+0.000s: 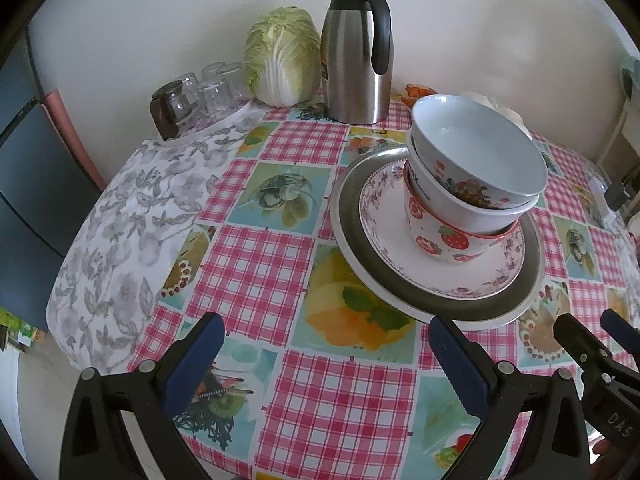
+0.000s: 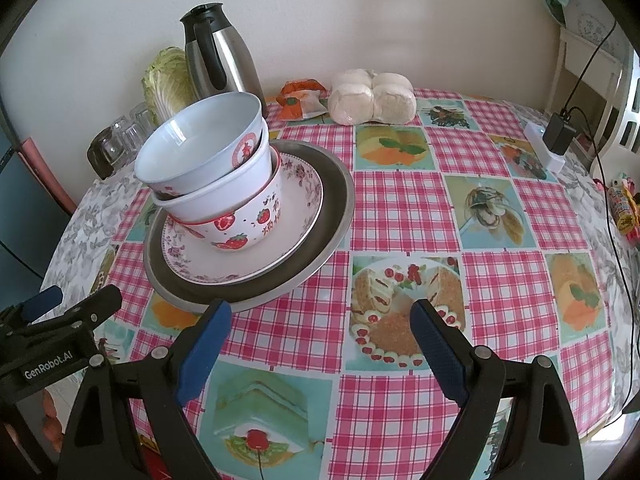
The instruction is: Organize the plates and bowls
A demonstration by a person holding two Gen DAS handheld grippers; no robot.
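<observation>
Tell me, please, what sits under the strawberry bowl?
The strawberry bowl stands on a floral plate, which lies on a grey metal plate. Anything beneath that is hidden.

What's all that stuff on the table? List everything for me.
Bowls: three, white, nested on plates.
Floral plate: one, white-pink, on the grey plate.
Grey plate: one, bottom of stack.
Thermos jug: one, steel-black, by wall.
Cabbage: one, green, beside jug.
Glasses: several, clear, upturned on tray.
Buns: one bag, pale, far edge.
Charger: one, black, right edge.
Left gripper: open.
Right gripper: open.
</observation>
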